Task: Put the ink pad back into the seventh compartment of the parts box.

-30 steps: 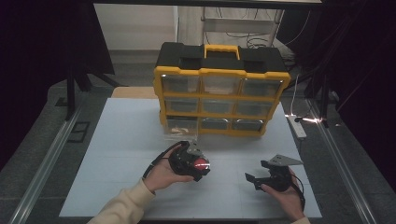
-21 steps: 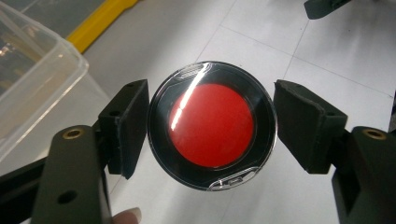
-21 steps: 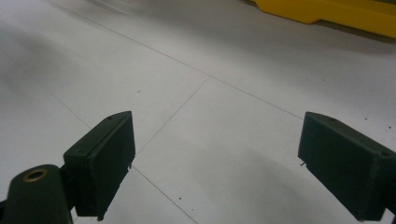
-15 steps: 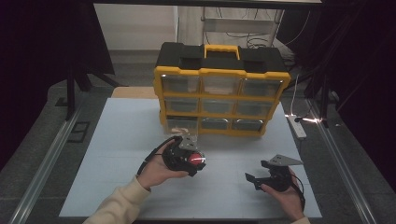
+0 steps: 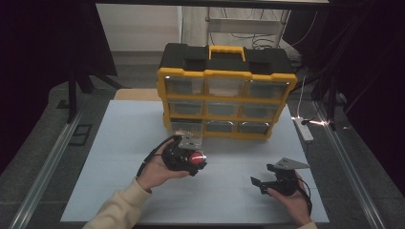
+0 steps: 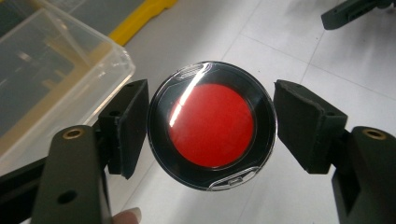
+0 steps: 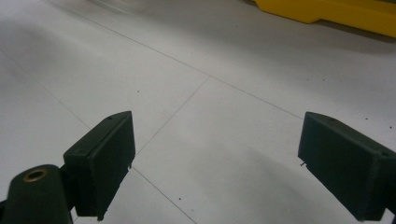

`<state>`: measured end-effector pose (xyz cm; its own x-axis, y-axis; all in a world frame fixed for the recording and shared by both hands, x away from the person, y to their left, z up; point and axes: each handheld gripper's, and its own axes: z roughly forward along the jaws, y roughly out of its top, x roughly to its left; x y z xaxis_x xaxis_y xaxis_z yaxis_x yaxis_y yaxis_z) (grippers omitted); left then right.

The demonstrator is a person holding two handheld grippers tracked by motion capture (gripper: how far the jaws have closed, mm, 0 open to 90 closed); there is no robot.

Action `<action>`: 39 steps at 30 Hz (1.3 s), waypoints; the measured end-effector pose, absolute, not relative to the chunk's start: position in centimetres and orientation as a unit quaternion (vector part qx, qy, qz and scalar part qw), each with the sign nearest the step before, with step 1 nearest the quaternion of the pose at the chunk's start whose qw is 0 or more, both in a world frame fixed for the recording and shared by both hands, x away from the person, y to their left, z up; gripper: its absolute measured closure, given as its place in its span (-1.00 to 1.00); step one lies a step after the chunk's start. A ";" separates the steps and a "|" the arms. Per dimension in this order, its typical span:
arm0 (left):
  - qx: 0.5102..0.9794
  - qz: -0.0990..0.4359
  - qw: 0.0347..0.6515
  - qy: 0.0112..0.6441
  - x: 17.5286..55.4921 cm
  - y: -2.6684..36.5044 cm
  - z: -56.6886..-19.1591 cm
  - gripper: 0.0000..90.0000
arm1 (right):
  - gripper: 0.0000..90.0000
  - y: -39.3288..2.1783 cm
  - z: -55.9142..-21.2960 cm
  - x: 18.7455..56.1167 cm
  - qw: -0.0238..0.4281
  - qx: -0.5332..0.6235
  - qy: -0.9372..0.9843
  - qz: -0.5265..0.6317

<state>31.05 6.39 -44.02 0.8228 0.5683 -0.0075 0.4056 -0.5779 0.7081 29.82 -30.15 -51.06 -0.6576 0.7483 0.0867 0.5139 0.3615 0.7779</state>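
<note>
My left gripper (image 5: 197, 161) is shut on a round disc (image 6: 211, 126) with a red centre, a black rim and a clear cover; both pads press its sides. It hovers over the white table (image 5: 119, 157), just in front of the bottom-left drawer of the yellow and black drawer cabinet (image 5: 224, 95). A clear plastic drawer (image 6: 56, 60) lies close on the left in the left gripper view. My right gripper (image 5: 261, 175) stands open near the table's front right, with only bare table between its jaws (image 7: 215, 154).
The cabinet has three rows of clear-fronted drawers and a yellow handle on top. A white power strip (image 5: 304, 129) lies off the table's right edge. Metal rails (image 5: 47, 157) run along both sides.
My left gripper has moved a little away from the person, toward the cabinet's lower left drawer, still holding the disc. The right gripper has stayed where it was.
</note>
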 end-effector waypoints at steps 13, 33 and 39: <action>0.866 0.123 0.386 0.294 31.6 8.2 -42.8 -0.33 | -0.75 -30.1 -51.1 29.8 0.143 0.388 0.813 0.409; 0.849 0.131 0.398 0.322 32.8 9.3 -42.4 -0.33 | -0.75 -30.0 -51.0 29.8 0.144 0.389 0.813 0.409; 0.844 0.139 0.396 0.333 33.7 9.7 -42.1 -0.33 | -0.75 -30.0 -50.9 29.8 0.144 0.387 0.813 0.411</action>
<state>33.72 9.71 -42.15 0.7393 0.6728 -0.0292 0.4522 -0.4638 0.7618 29.75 -30.03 -50.94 -0.6586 0.7478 0.0834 0.5108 0.3629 0.7794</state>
